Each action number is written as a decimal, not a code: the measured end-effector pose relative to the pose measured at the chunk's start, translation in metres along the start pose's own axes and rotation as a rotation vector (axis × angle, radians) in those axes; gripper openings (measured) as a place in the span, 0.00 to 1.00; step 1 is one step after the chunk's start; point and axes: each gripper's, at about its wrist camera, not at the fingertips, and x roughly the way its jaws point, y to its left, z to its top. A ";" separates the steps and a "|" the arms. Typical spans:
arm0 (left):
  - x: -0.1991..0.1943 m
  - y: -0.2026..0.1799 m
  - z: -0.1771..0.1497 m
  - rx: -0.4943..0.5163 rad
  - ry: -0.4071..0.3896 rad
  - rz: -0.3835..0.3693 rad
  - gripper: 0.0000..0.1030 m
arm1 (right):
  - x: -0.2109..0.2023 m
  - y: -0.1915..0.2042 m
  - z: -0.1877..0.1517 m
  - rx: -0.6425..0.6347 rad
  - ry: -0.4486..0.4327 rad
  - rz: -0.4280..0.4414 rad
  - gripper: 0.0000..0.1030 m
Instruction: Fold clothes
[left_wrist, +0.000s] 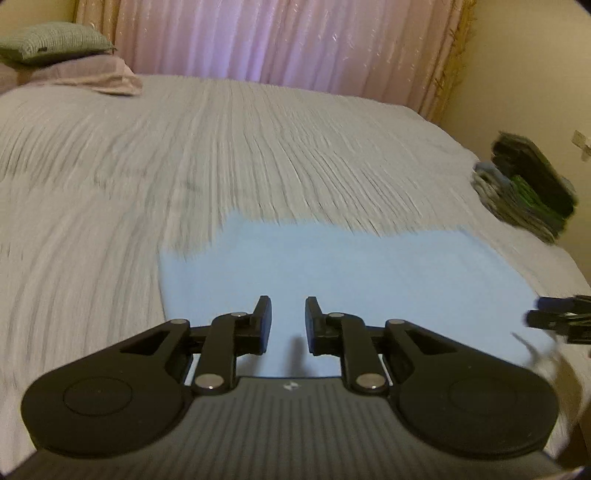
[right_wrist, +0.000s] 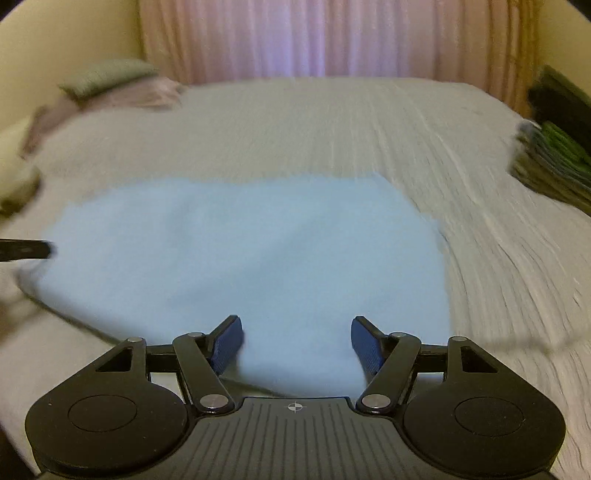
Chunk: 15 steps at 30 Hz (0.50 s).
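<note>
Both tongs, left (left_wrist: 288, 319) narrowly parted, right (right_wrist: 297, 341) wide and empty, hover over the light-blue cloth (right_wrist: 240, 251) lying flat on the bed (left_wrist: 258, 140); next, probably, grip an edge to fold.

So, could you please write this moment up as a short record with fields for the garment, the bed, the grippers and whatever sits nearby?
garment: light blue cloth, lying flat on the bed
surface: bed with grey ribbed cover
left hand-held gripper: narrow gap, nothing between the jaws
right hand-held gripper: open, above the cloth's near edge
nearby: stack of dark folded clothes at the bed's right edge; pillows far left
</note>
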 end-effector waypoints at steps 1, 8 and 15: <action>-0.003 -0.006 -0.011 0.005 0.014 0.007 0.16 | -0.001 -0.007 -0.005 0.013 -0.007 -0.021 0.66; -0.013 0.005 -0.043 -0.053 0.021 0.138 0.17 | -0.016 -0.056 -0.014 0.221 0.010 -0.101 0.66; -0.045 -0.016 -0.050 -0.085 0.052 0.218 0.17 | -0.062 -0.032 -0.017 0.273 0.008 -0.181 0.96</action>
